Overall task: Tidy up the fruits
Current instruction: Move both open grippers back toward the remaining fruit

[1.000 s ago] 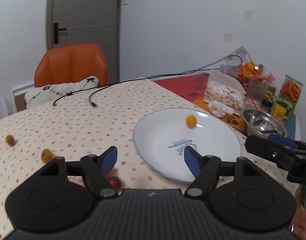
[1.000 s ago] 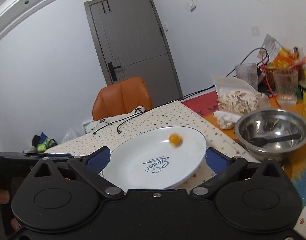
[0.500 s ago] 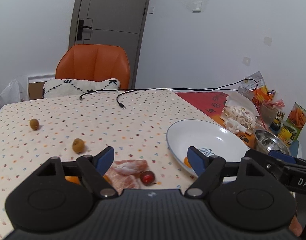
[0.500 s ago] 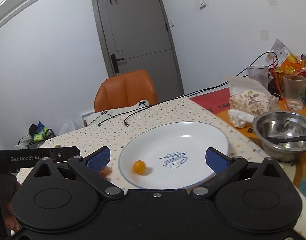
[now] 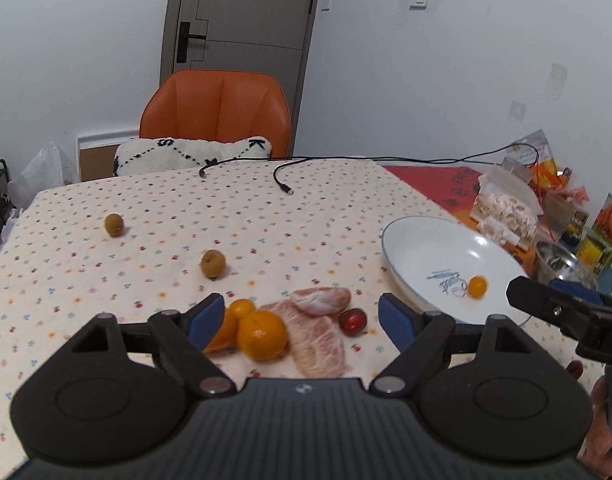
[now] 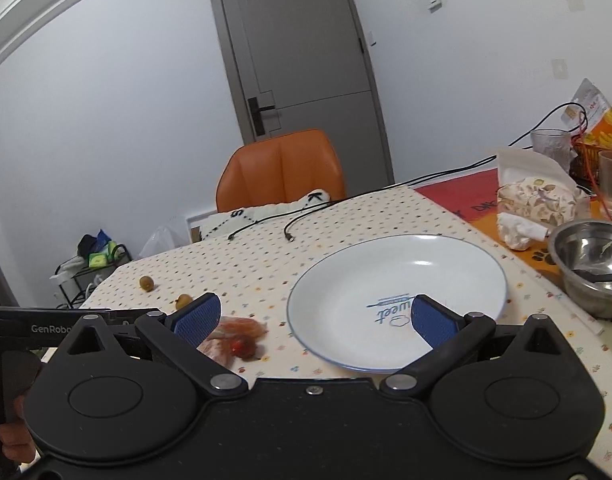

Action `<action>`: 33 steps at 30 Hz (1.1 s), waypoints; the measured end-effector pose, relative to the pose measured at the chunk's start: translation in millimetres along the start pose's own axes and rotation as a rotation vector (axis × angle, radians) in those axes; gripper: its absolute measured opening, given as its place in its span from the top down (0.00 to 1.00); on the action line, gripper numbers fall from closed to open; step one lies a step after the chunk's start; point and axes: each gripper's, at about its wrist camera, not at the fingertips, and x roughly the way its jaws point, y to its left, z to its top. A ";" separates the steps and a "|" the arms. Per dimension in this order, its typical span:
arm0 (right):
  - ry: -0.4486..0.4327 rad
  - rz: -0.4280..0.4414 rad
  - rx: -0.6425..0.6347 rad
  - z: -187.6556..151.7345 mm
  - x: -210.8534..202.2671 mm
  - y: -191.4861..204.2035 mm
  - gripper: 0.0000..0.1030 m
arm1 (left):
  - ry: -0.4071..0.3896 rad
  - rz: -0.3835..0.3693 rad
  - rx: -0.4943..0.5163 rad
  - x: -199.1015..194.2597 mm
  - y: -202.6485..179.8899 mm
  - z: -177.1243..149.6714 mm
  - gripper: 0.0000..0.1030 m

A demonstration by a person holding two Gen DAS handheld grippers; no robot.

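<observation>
- My left hand-held gripper (image 5: 302, 318) hangs spread above the orange (image 5: 262, 334) and peeled segments (image 5: 319, 334).
- My right hand-held gripper (image 6: 311, 318) is spread too, empty, over the plate (image 6: 397, 276) rim.

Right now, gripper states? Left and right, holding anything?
Left gripper: open, holding nothing, above the fruit pile on the table.
Right gripper: open, holding nothing, over the white plate.

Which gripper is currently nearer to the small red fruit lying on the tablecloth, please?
Left, as far as I can judge. The left gripper hangs open right over the red fruit, which shows between its fingers. The right gripper is open over the plate, beside it.
</observation>
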 end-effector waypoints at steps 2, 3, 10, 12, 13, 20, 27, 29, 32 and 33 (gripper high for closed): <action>0.008 0.006 -0.005 -0.6 1.4 2.4 0.00 | -0.013 0.000 -0.004 -3.2 3.6 -1.4 0.09; 0.012 0.009 -0.005 -0.8 2.2 3.6 0.00 | -0.018 0.000 -0.005 -4.5 5.5 -1.9 0.08; 0.049 0.064 0.009 -3.7 8.4 12.0 0.00 | -0.008 0.015 -0.014 -6.7 19.3 -5.3 0.07; 0.061 0.085 0.011 -5.4 11.3 15.0 0.00 | -0.004 0.014 -0.013 -7.8 23.9 -6.9 0.07; 0.070 0.091 0.008 -6.4 13.3 17.2 0.00 | 0.000 0.011 -0.016 -8.2 26.7 -7.8 0.07; 0.115 0.132 -0.025 -11.7 27.6 32.7 0.11 | -0.005 0.022 -0.048 -9.4 47.0 -14.9 0.07; 0.152 0.140 -0.026 -17.0 43.4 40.3 0.35 | -0.029 0.033 -0.075 -7.7 63.4 -18.1 0.10; 0.163 0.139 -0.026 -18.1 47.1 41.3 0.39 | -0.031 0.029 -0.079 -6.7 66.3 -18.9 0.13; 0.178 0.139 -0.026 -19.8 53.3 43.0 0.44 | -0.028 0.018 -0.088 -3.1 70.2 -19.8 0.18; 0.181 0.137 -0.028 -20.0 55.3 43.8 0.45 | -0.027 0.015 -0.091 -1.7 70.8 -20.3 0.20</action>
